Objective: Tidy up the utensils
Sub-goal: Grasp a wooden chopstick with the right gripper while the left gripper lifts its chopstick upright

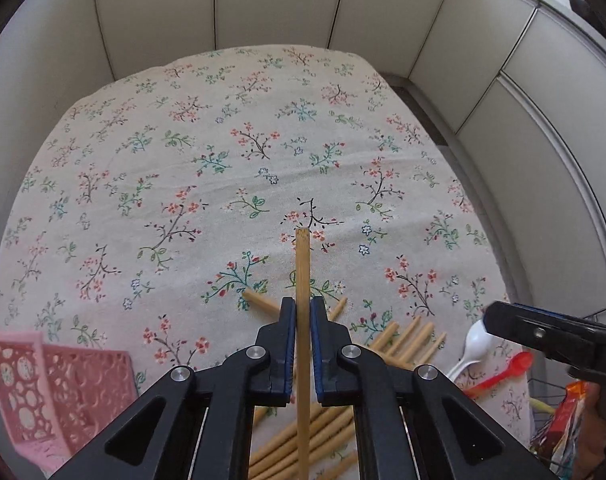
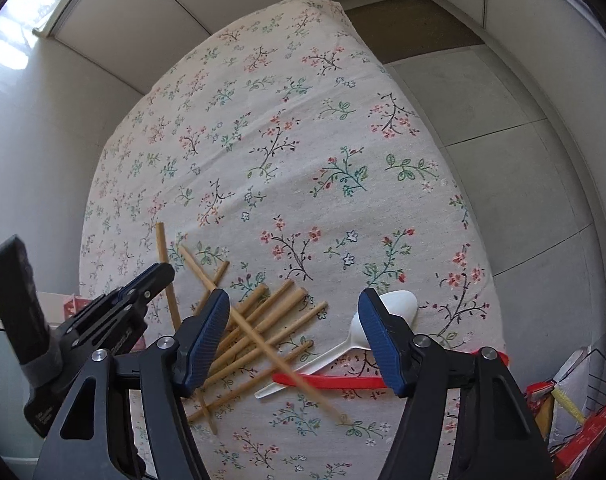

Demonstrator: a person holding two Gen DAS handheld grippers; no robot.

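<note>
The red spoon (image 2: 335, 381) is partly hidden (bowl end) behind the right hand-held gripper (image 2: 295, 340).

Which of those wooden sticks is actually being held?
The bamboo chopstick clamped in the left gripper, pointing away from the camera; the other chopsticks lie piled on the floral tablecloth.

A table draped in a cream floral-print tablecloth (image 1: 231, 128) fills the scene, pale grey panelled walls (image 1: 271, 0) curving close behind it. Grey tiled floor (image 2: 495, 112) shows alongside, and bright daylight pours through a window (image 2: 11, 40) at the corner.
</note>
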